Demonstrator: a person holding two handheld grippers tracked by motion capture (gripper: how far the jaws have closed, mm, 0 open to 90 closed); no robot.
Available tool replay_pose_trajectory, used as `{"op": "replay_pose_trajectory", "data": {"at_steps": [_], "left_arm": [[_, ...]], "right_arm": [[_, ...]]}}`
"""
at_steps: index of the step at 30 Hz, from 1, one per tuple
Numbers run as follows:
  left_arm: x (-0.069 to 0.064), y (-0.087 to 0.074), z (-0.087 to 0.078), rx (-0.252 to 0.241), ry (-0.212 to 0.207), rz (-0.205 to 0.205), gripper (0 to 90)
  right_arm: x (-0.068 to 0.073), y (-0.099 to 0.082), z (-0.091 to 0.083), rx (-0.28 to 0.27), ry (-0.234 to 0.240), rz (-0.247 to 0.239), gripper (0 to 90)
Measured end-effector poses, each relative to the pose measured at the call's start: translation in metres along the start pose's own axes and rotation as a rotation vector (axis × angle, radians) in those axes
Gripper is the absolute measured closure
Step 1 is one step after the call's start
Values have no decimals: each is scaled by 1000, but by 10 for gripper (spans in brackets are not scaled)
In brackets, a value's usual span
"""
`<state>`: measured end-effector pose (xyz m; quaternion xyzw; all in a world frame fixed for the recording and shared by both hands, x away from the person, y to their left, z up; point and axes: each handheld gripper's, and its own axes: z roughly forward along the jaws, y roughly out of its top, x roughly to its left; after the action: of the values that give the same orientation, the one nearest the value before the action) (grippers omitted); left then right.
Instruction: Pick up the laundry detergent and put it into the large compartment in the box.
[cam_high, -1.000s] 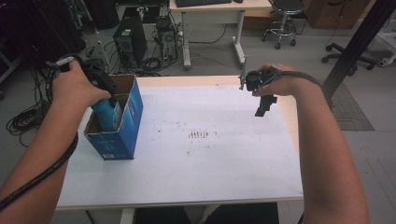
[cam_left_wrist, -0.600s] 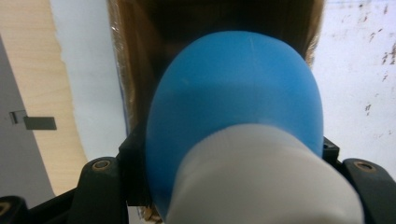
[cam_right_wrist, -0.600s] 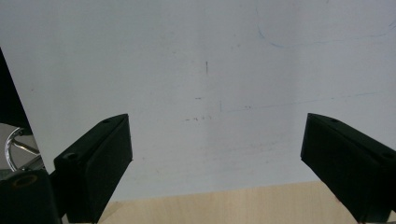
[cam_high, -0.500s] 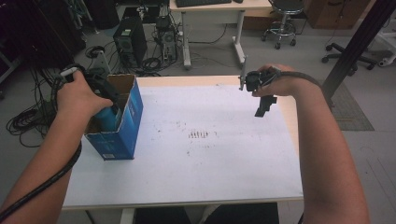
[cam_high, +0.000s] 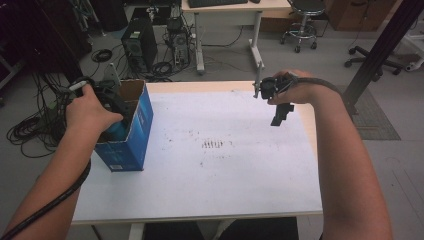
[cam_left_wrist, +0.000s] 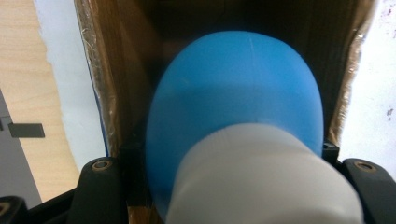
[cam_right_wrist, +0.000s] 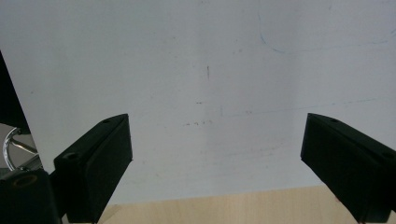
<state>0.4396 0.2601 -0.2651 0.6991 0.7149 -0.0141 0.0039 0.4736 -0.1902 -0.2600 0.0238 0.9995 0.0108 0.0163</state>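
Since the earlier frame, the left gripper has gone deeper into the blue box at nine o'clock on the table. Its jaws seem closed around a blue object with a white cap, though the blur makes this uncertain; probably it is being placed inside. Farther away, at two o'clock, the right gripper hangs wide open and empty, waiting aside.

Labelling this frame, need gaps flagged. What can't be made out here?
- Left gripper, high view: tips hidden inside the blue box.
- Blue object, left gripper view: blurred, cut off by the frame's bottom edge; identity unclear.
- Box bottom: dark, blocked by that object.
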Motion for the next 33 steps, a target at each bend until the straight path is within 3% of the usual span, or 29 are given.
{"op": "replay_pose_trajectory", "data": {"at_steps": [17, 33], "left_arm": [[0, 2, 19, 17, 8, 13, 373], [3, 1, 22, 1, 11, 12, 372]], "right_arm": [[1, -1, 3, -6, 3, 5, 91], [1, -5, 3, -4, 4, 13, 91]]}}
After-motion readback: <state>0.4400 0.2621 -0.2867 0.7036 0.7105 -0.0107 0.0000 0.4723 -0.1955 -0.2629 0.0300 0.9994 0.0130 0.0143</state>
